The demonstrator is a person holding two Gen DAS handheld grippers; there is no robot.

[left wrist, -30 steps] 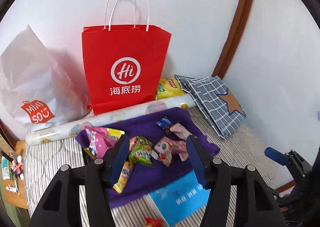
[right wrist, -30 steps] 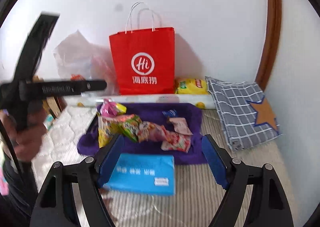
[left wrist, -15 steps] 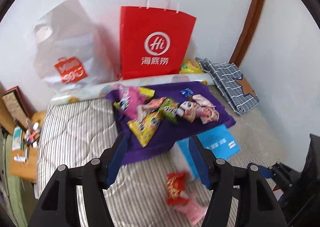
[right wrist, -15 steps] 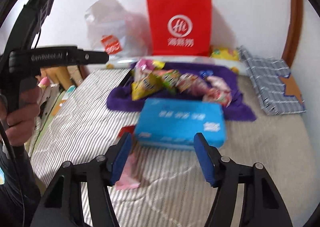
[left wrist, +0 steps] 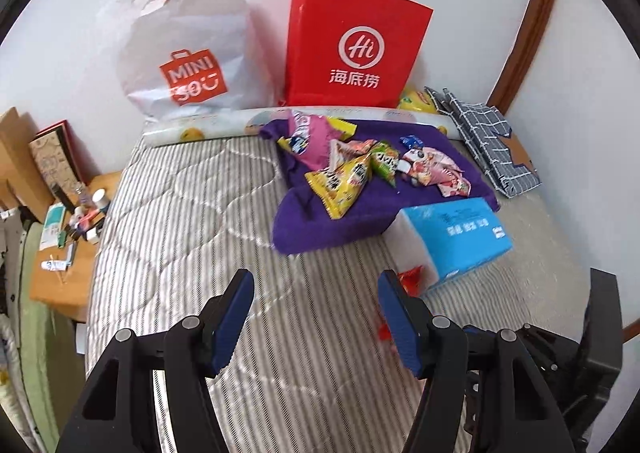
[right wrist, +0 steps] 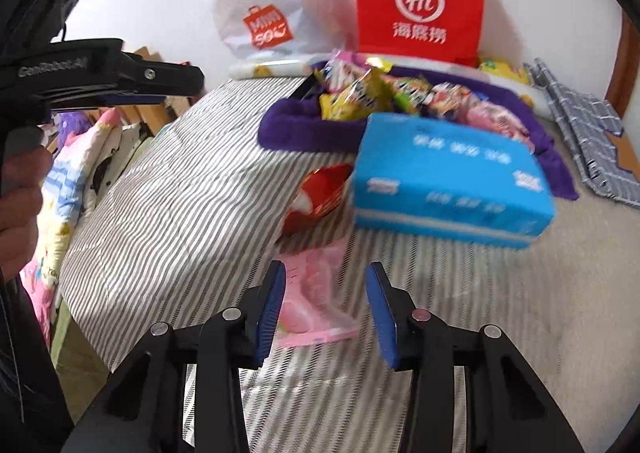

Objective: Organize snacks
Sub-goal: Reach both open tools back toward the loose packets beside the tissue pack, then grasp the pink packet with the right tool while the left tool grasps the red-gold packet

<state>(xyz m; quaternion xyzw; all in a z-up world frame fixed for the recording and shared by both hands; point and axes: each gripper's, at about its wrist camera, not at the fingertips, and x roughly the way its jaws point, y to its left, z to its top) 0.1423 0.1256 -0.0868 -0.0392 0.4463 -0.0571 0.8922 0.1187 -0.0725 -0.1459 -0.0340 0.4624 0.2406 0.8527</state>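
Several bright snack packets (left wrist: 360, 169) lie heaped on a purple towel (left wrist: 320, 221) at the back of the striped bed. A red packet (right wrist: 320, 193) and a pink packet (right wrist: 316, 301) lie loose on the bed in front of a blue tissue box (right wrist: 448, 173). My right gripper (right wrist: 325, 273) hangs just over the pink packet. Its jaws are closing with the packet low between them, and the pads are clear of it. My left gripper (left wrist: 315, 285) stands open over bare striped bedding, left of the red packet (left wrist: 410, 277).
A red paper bag (left wrist: 356, 45) and a white plastic bag (left wrist: 180, 37) stand against the wall behind a printed roll (left wrist: 200, 129). Folded plaid cloth (left wrist: 492, 145) lies at the right. A cluttered wooden side table (left wrist: 60, 253) sits off the bed's left edge. A hand (right wrist: 20, 205) holds the left tool.
Both grippers have sunk toward the bed and drawn back from the snack pile. The right jaws have narrowed. The red and pink packets have come into view below the tissue box.
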